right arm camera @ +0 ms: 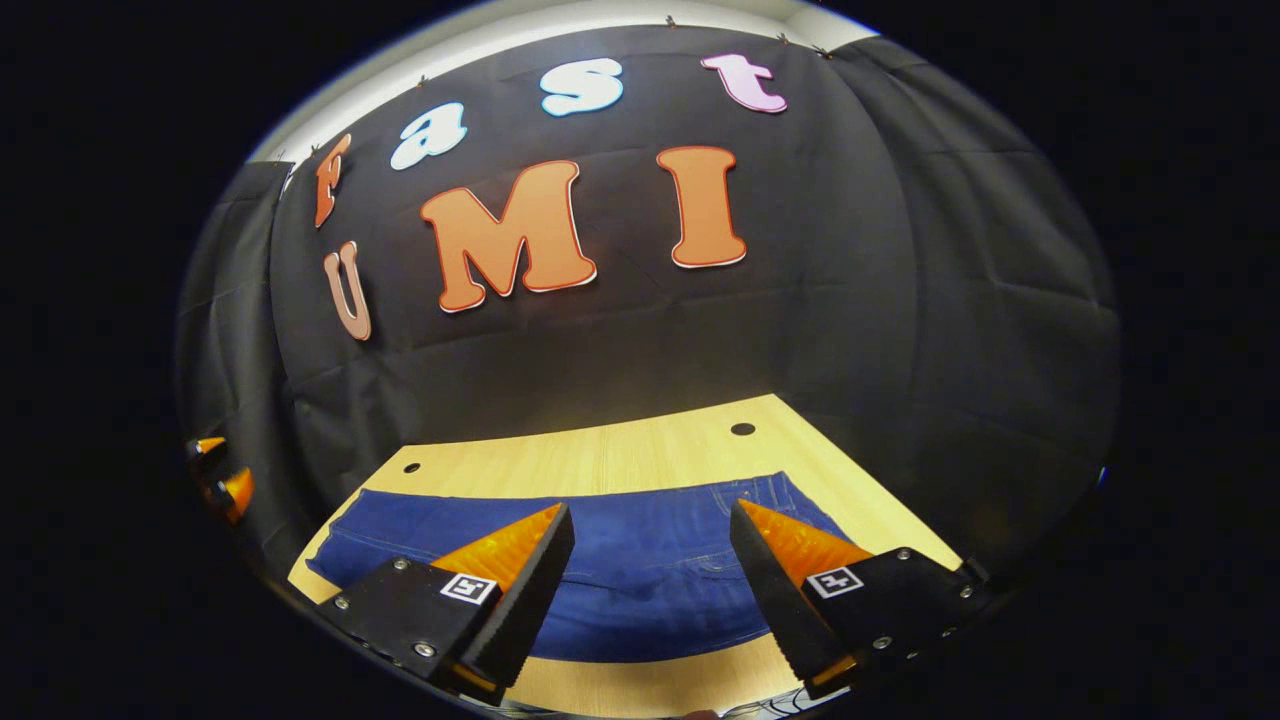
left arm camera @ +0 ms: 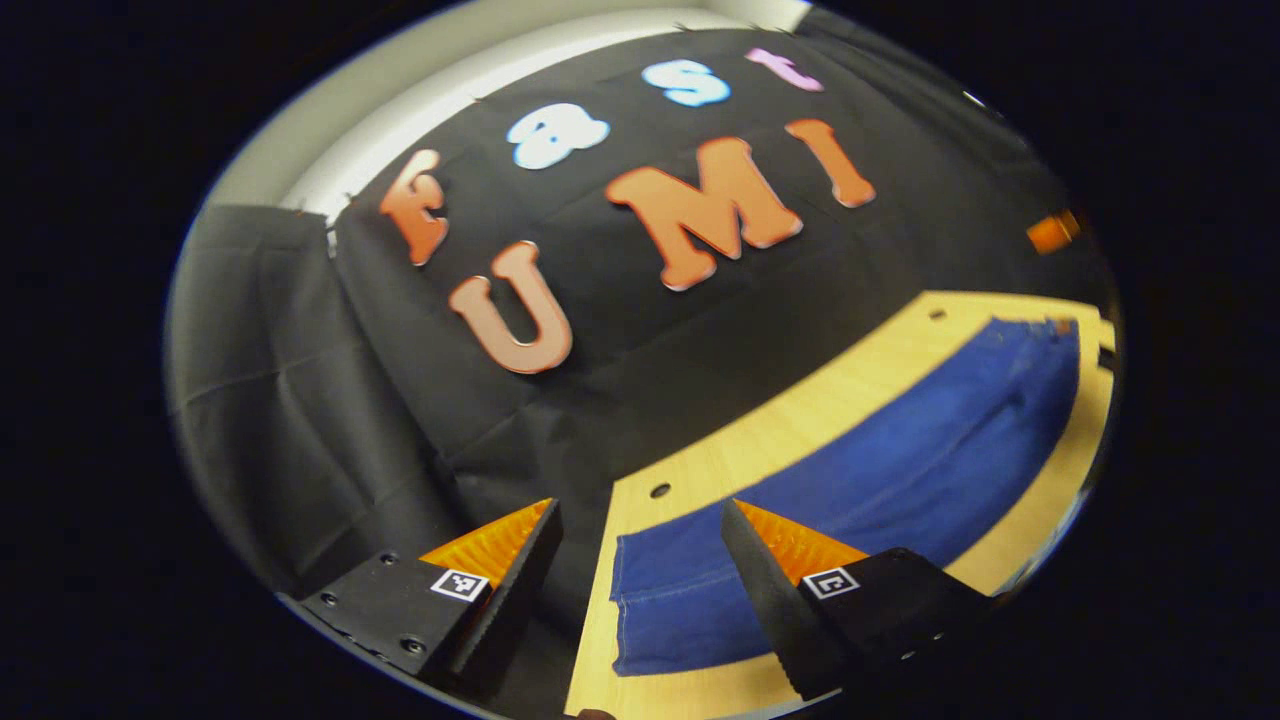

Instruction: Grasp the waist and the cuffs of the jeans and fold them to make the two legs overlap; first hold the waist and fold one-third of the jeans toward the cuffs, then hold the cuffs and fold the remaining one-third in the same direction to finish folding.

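Blue jeans [left arm camera: 900, 470] lie flat as one long strip on the wooden table [left arm camera: 790, 425]. In the left gripper view the cuff end is close by at the lower left and the waist far off at the right. My left gripper [left arm camera: 640, 520] hangs open above the cuff end and the table's edge, with nothing between its fingers. In the right gripper view the jeans [right arm camera: 640, 560] run across the table [right arm camera: 600, 455], with the waist and pockets at the right. My right gripper [right arm camera: 650, 520] stands open above the waist part, holding nothing.
Black cloth walls close in the table at the back and on both sides. Small round holes [right arm camera: 742, 428] mark the tabletop near its far corners. The other gripper [right arm camera: 225, 480] shows at the left edge of the right gripper view.
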